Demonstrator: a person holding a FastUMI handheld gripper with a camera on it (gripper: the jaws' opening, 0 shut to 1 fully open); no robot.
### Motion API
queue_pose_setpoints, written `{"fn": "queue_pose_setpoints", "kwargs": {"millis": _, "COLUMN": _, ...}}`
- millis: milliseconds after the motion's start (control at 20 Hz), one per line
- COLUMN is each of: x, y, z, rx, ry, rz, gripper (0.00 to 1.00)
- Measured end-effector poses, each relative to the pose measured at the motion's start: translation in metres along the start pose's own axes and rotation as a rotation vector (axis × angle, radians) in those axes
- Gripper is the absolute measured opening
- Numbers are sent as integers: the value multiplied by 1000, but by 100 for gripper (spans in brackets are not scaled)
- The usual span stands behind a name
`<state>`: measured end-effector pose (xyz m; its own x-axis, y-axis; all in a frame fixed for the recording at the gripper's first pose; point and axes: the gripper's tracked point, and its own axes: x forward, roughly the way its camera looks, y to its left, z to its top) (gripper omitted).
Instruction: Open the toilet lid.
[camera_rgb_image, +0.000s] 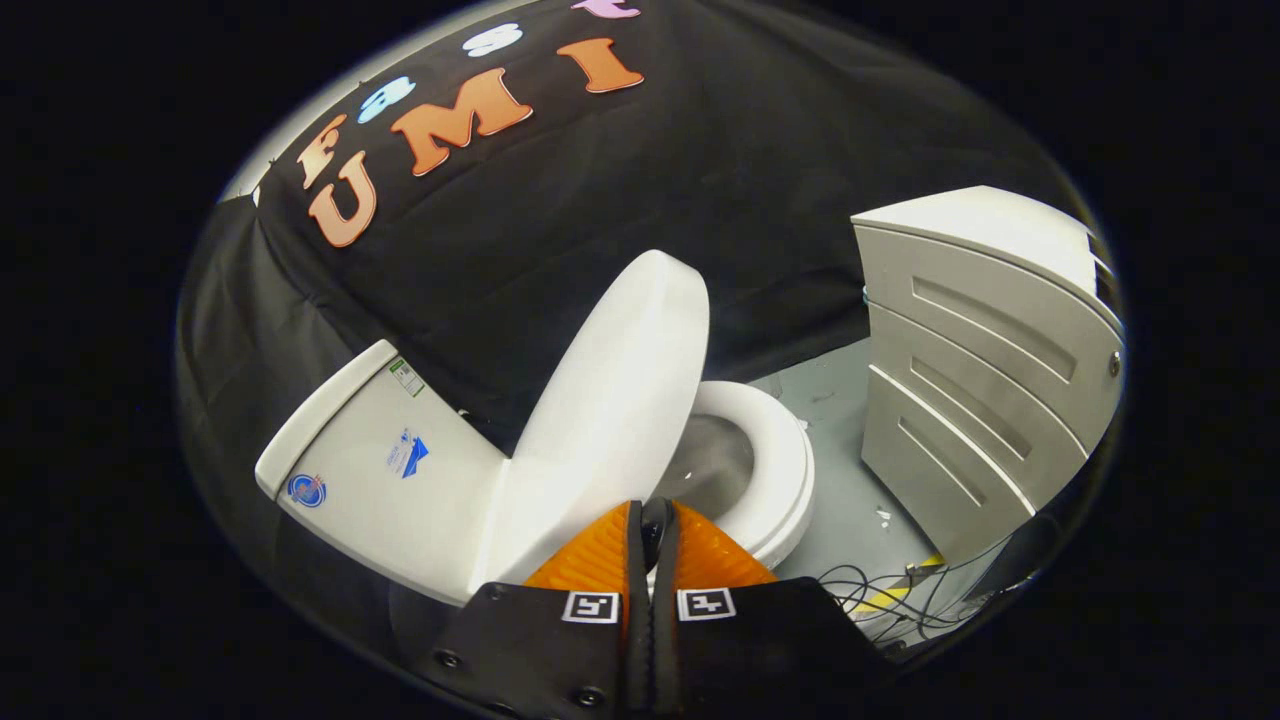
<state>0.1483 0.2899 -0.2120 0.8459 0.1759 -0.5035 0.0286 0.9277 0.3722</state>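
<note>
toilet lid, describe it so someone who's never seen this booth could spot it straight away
Find the white toilet tank against the black cloth wall. Rising from its front edge, just ahead of the gripper whose fingers are pressed together, is the toilet lid. Unlike the ring-shaped seat lying flat over the bowl beside it, the lid is a solid white oval, raised and tilted up.

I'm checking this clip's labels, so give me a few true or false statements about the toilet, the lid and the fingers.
1. The toilet lid is raised off the seat. True.
2. The gripper has its fingers spread wide apart. False: the fingers are closed together, with only a thin gap between them.
3. A white drawer cabinet stands beyond the toilet bowl. True.
4. The lid lies flat on the seat. False: it stands tilted up, toward the tank.
5. Loose cables lie on the floor near the cabinet. True.
</note>
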Motion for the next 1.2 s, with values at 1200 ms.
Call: {"fn": "queue_pose_setpoints", "kwargs": {"millis": 1200, "x": -34, "y": 110, "z": 33, "rx": -328, "ry": -148, "rz": -90, "gripper": 8}}
